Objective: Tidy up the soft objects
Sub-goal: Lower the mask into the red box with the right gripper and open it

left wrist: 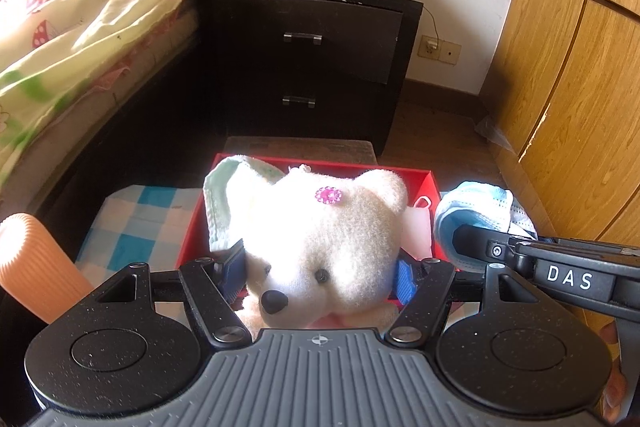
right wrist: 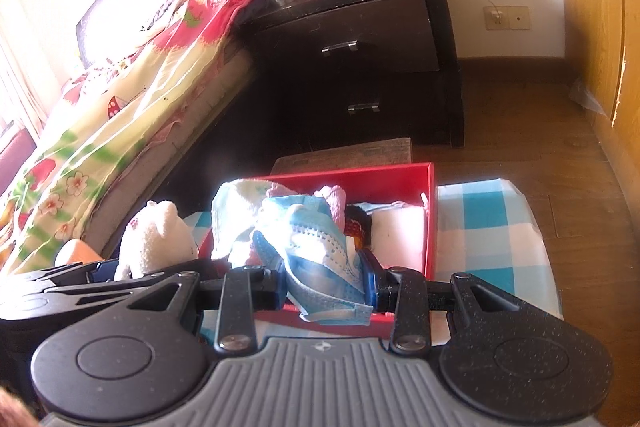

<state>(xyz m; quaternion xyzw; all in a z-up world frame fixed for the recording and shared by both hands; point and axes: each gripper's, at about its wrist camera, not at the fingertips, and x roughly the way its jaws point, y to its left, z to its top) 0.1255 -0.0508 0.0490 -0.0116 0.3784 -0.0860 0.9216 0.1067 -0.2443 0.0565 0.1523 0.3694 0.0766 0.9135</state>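
Observation:
My left gripper (left wrist: 318, 273) is shut on a white plush bear (left wrist: 320, 235) with a pink flower on its head, its blue pads pressing the bear's sides. The bear hangs in front of a red box (left wrist: 420, 183) on the floor. My right gripper (right wrist: 326, 277) is shut on a bunch of blue face masks (right wrist: 316, 251), held over the red box (right wrist: 430, 227). The box holds a pale towel (right wrist: 236, 207), pink cloth and a white item. In the right wrist view the bear (right wrist: 156, 239) shows at the left; in the left wrist view the masks (left wrist: 472, 207) show at the right.
The box sits on a blue-and-white checked cloth (right wrist: 492, 223) on a wooden floor. A bed with a floral quilt (left wrist: 80, 27) lies left, a dark nightstand (left wrist: 312, 47) behind, a wooden wardrobe (left wrist: 580, 87) right. An orange ribbed object (left wrist: 32, 263) stands near left.

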